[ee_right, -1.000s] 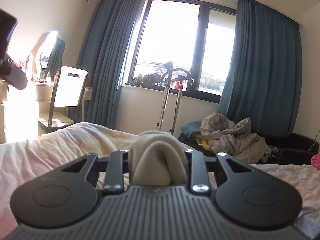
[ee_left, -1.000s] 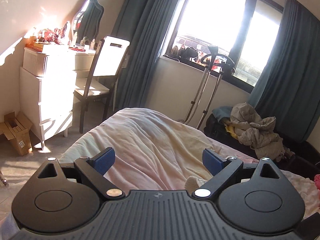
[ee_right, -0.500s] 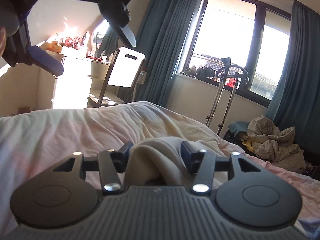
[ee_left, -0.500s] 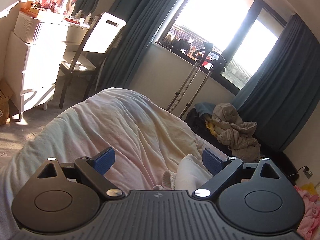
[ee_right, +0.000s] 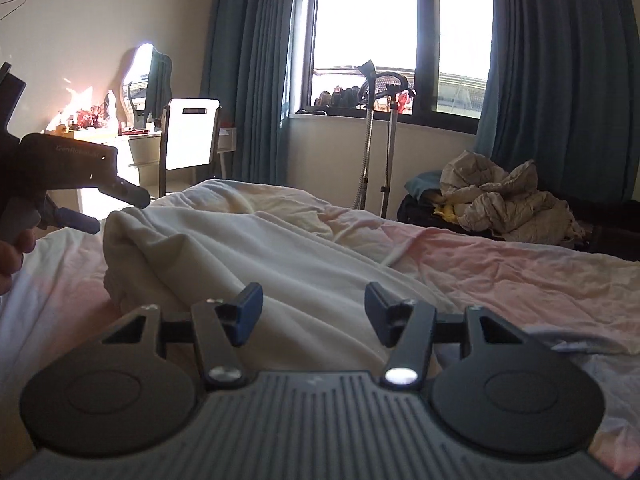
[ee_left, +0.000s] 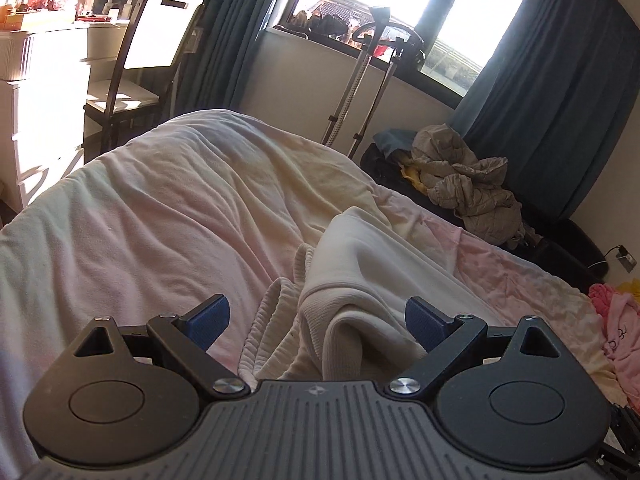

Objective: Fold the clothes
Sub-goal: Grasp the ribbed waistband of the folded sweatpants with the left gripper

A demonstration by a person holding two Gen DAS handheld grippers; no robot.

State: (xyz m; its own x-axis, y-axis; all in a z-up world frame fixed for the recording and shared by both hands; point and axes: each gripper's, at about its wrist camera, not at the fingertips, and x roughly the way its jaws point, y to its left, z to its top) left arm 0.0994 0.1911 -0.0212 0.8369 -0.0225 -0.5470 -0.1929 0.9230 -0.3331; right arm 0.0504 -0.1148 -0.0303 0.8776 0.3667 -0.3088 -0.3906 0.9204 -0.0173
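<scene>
A cream-white garment (ee_left: 360, 272) with ribbed cuffs lies bunched on the pink bed cover (ee_left: 160, 216). My left gripper (ee_left: 316, 322) is open, its blue pads either side of the garment's ribbed edge, just above it. In the right wrist view the same garment (ee_right: 248, 256) lies spread across the bed. My right gripper (ee_right: 312, 312) is open over it, holding nothing. The left gripper (ee_right: 72, 200) shows at that view's left edge, by the garment's raised end.
A pile of beige clothes (ee_left: 468, 188) lies on a dark seat by the blue curtains. Pink clothing (ee_left: 616, 336) sits at the bed's right edge. A chair (ee_left: 136, 76) and white dresser (ee_left: 36, 80) stand left. A metal stand (ee_left: 368, 72) is below the window.
My right gripper was shut on the cream garment and has opened and let it go onto the bed. My left gripper has come down over the garment's ribbed edge, still open.
</scene>
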